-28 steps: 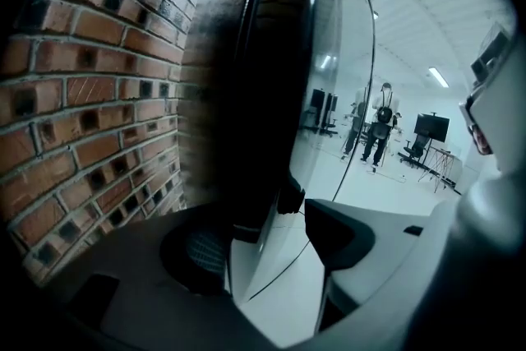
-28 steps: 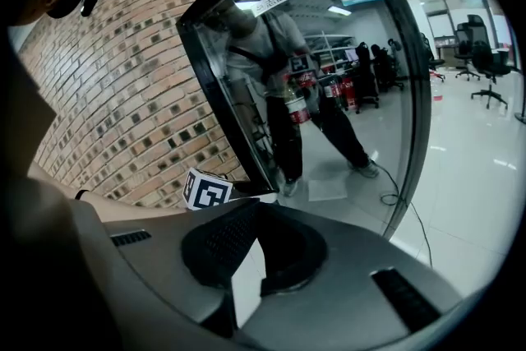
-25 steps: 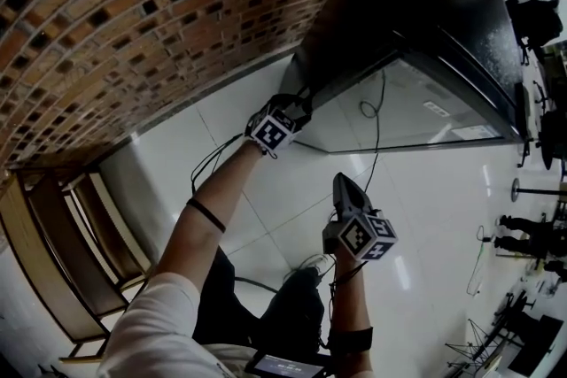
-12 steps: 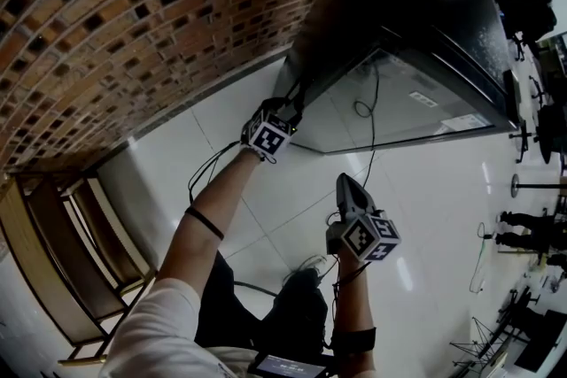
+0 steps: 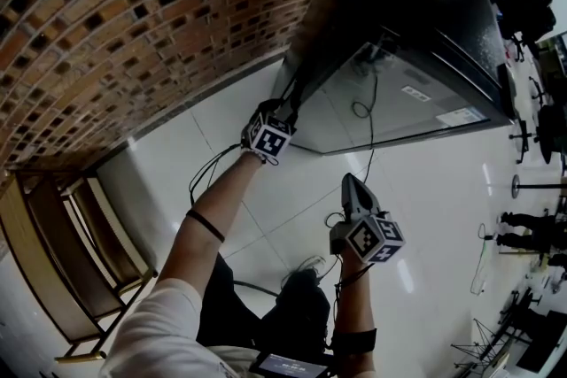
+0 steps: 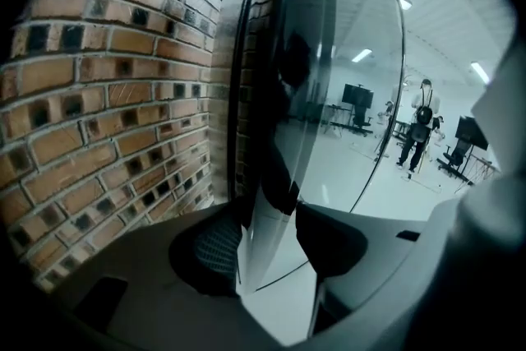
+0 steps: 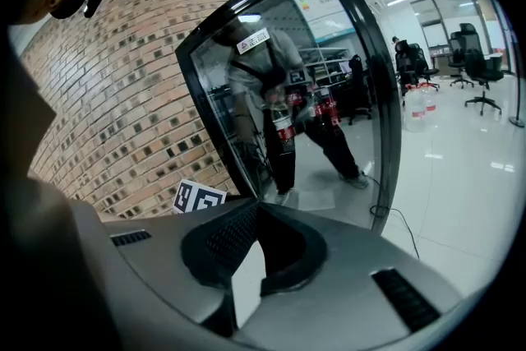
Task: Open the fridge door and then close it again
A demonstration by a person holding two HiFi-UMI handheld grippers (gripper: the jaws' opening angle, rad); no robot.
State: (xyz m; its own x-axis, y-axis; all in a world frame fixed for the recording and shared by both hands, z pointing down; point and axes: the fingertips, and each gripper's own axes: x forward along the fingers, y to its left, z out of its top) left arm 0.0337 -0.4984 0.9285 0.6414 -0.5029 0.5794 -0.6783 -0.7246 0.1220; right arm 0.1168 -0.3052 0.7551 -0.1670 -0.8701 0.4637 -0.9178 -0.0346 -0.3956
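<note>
The fingers of the left gripper (image 6: 267,210) have just been closing onto the edge of the fridge door (image 5: 407,102) between them — those of the right gripper (image 7: 256,205) are pressed together, empty.

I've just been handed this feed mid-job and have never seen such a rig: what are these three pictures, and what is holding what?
There is no robot here. A person holds a hand-held gripper in each hand, and the marker cubes are part of those grippers. The head view comes from a camera on the person's head, looking down at a tiled floor, a brick wall and a glass fridge door. The other two views come from cameras riding on the grippers themselves. The left hand-held gripper has just been closing its jaws on the door's edge, and its pads look pressed against it. The right hand-held gripper is shut and empty, hanging in the air short of the fridge.
</note>
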